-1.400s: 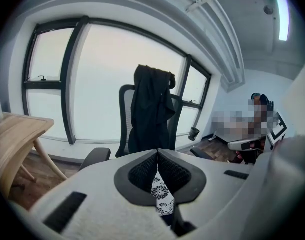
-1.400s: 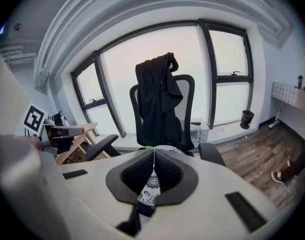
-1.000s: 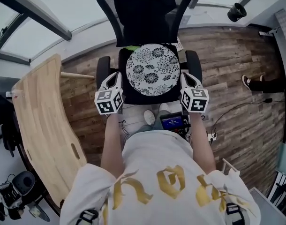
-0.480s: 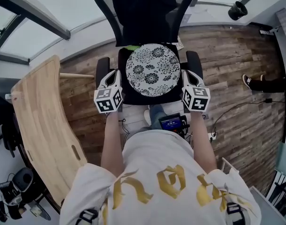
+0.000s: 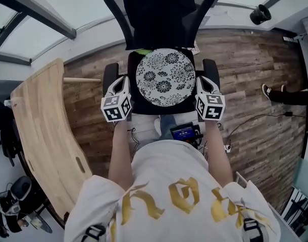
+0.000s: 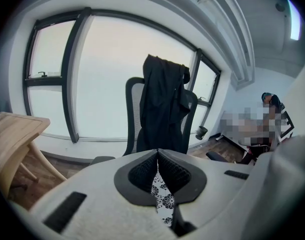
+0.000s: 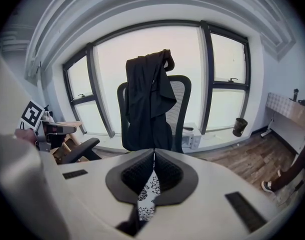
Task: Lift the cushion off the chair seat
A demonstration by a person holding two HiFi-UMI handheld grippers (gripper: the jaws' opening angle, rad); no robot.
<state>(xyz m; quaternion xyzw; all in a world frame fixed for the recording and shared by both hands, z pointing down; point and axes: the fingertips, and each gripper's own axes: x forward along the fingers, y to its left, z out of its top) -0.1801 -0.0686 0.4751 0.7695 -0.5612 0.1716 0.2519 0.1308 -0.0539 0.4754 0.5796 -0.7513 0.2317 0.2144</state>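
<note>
A round cushion [image 5: 165, 77] with a black-and-white flower print lies flat on the black seat of an office chair [image 5: 139, 102]. My left gripper [image 5: 125, 82] sits at the seat's left edge, beside the cushion, jaws shut with nothing between them. My right gripper [image 5: 200, 81] mirrors it at the seat's right edge, also shut and holding nothing. In the left gripper view the closed tips [image 6: 157, 152] meet, and the cushion [image 6: 165, 204] shows below them. The right gripper view shows its gripper [image 7: 153, 151] with tips pressed together above the cushion [image 7: 145, 196].
A black jacket [image 5: 156, 14] hangs over the chair's mesh backrest. Armrests [image 5: 110, 75] [image 5: 211, 69] flank the seat just outside each gripper. A curved wooden table [image 5: 40, 130] stands at the left. Cables and another person's foot [image 5: 268, 91] lie on the wooden floor at the right.
Both grippers have edged a little forward along the seat's sides towards the chair. Their jaws stay shut and the cushion has not moved.
</note>
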